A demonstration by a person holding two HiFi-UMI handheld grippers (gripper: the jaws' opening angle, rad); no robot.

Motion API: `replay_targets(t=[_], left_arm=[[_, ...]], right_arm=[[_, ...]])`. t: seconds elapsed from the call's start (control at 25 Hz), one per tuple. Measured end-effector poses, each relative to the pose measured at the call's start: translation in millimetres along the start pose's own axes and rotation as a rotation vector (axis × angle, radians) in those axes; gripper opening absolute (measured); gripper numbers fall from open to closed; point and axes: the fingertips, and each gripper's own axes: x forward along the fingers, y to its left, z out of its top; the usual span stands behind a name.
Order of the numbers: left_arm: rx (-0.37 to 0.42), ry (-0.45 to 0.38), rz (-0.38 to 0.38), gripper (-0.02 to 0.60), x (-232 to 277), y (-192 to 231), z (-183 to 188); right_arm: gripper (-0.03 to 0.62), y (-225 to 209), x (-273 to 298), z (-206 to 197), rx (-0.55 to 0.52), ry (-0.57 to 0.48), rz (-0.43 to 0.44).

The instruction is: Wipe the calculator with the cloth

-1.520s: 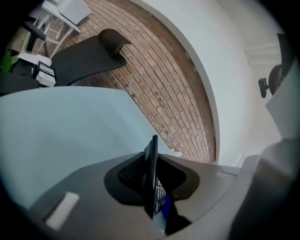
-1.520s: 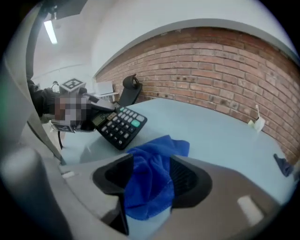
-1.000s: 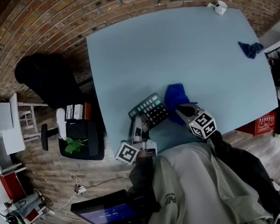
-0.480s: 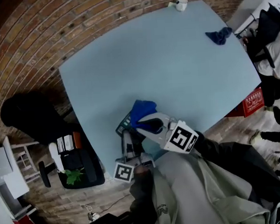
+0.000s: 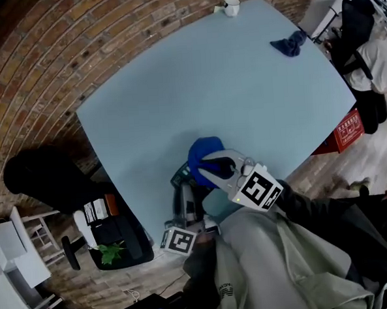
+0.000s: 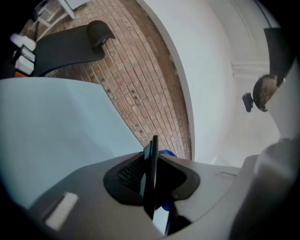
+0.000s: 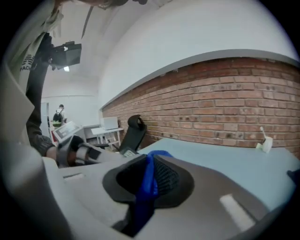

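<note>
Cloth [image 5: 198,151] soft and matt; calculator [image 6: 150,169] dark smooth plastic; table [image 5: 208,78] smooth, matt; brick wall [image 7: 234,98] rough.

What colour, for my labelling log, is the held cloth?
Blue; the cloth shows best in the right gripper view.

A pale blue surface [image 5: 209,84] stands against a brick wall [image 7: 225,103] of red-brown blocks crossed by pale mortar lines. The cloth [image 5: 204,154] is bright royal blue. The calculator [image 5: 180,178] is dark, almost black. The left gripper [image 6: 151,164] and the right gripper [image 7: 149,174] are pale grey with black mesh-textured pads, and the marker cube [image 5: 260,189] carries black-and-white squares. A second cloth [image 5: 289,44] is navy, a cup [image 5: 231,6] white, the sleeve [image 5: 285,262] grey-green.
</note>
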Motion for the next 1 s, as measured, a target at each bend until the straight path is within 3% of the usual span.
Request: replay_targets(t=[0.08,0.16,0.24,0.32,0.4,0.48,0.72,0.8,0.88,1.0], left_arm=[[0.075,0.029,-0.035,0.067,10,-15,-2],[0.107,0.027,-0.07,0.06,12,-24,1],[0.166,0.023,-0.092,0.06,8,-29,7],[0.272,0.027,-0.1,0.061,1,-36,11],[0.343,0.025,-0.113,0.061,-3,-42,14],[0.356,0.022,-0.126,0.061,-2,-44,13],[0.394,0.034,-0.123,0.06,7,-48,5],[0.378,0.025,-0.117,0.06,6,-47,8],[0.326,0.008,-0.104,0.06,3,-43,13],[0.247,-0.032,-0.086,0.06,-4,-38,22]], right_arm=[[0.044,36,12,17,-0.022,-0.018,0.061],[0.043,49,19,35,-0.07,-0.061,0.068],[0.043,29,18,45,-0.064,-0.111,0.032],[0.041,-13,10,47,0.015,-0.122,-0.042],[0.041,-42,2,44,0.098,-0.09,-0.045],[0.041,-38,2,43,0.138,-0.057,0.041],[0.041,58,24,78,0.103,-0.072,0.316],[0.041,63,30,81,-0.003,-0.065,0.322],[0.041,44,30,77,-0.073,-0.073,0.27],[0.041,-3,16,60,-0.047,-0.041,0.157]])
